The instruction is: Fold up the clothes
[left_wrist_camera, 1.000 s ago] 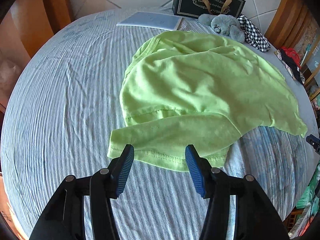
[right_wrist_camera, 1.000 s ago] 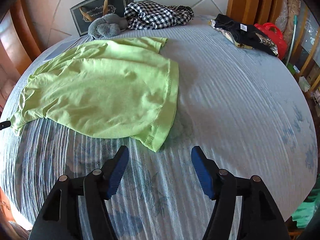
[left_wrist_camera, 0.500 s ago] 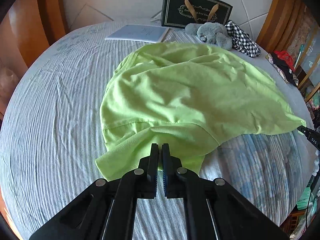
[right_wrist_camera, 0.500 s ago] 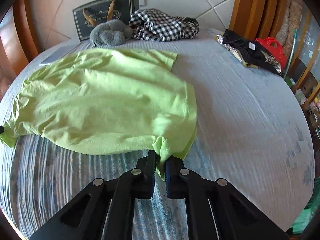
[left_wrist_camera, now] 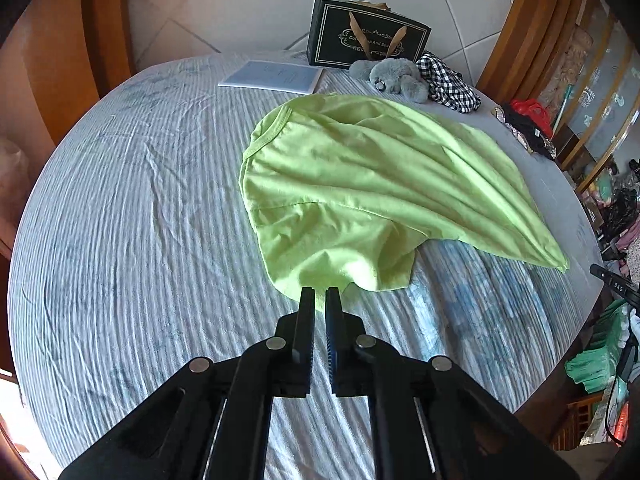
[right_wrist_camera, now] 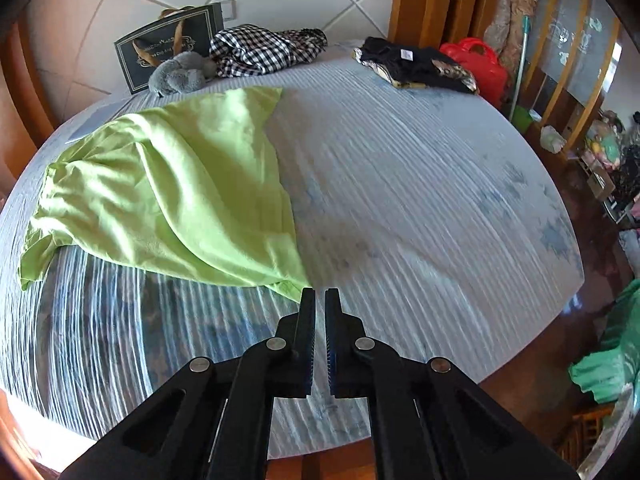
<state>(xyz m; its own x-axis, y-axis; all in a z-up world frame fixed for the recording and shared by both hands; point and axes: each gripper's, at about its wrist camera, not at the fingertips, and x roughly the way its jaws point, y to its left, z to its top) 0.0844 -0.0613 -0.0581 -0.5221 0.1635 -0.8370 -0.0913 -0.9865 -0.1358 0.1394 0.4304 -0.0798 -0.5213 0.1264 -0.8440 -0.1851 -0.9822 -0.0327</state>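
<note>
A lime-green T-shirt [left_wrist_camera: 360, 184] lies on the striped bed sheet [left_wrist_camera: 132, 216]; it also shows in the right wrist view [right_wrist_camera: 172, 192]. My left gripper [left_wrist_camera: 319, 300] is shut on the shirt's near sleeve edge and lifts it off the sheet. My right gripper [right_wrist_camera: 319, 300] is shut on the shirt's bottom hem corner, which is pulled taut toward me. The cloth between the two held points hangs raised, with the sheet showing under it. The neck opening [left_wrist_camera: 272, 132] faces left in the left wrist view.
At the bed's far edge stand a dark gift bag [left_wrist_camera: 366, 42], a grey plush toy [left_wrist_camera: 394, 78], a checked cloth [right_wrist_camera: 260, 50], a booklet [left_wrist_camera: 272, 77], and dark clothes [right_wrist_camera: 420, 66] beside a red bag [right_wrist_camera: 478, 62]. Wooden frame surrounds the bed. The bed's near edge [right_wrist_camera: 400, 436] is close.
Both grippers went from open to shut on the shirt, then pulled back and up. The shirt's near edge now hangs lifted and stretched.
</note>
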